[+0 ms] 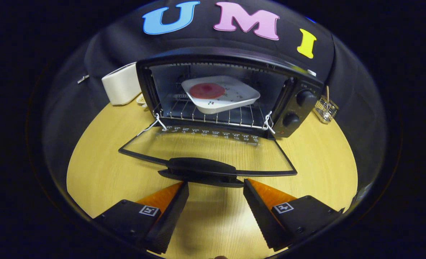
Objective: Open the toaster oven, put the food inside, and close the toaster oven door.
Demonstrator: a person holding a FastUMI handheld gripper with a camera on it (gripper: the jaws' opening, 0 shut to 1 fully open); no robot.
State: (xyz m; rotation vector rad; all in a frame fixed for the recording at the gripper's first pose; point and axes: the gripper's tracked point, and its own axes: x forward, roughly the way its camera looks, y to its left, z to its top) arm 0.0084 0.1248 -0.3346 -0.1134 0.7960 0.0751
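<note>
The toaster oven sits on the wooden table, door folded down, a white plate of red food on its rack. The gripper is spread wide and empty, fingertips just short of the door handle.

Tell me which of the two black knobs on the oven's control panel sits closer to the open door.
The lower knob, just above the hinge corner of the folded-down door; the upper knob sits higher on the panel. The gripper hangs open, empty, at the door handle.
</note>
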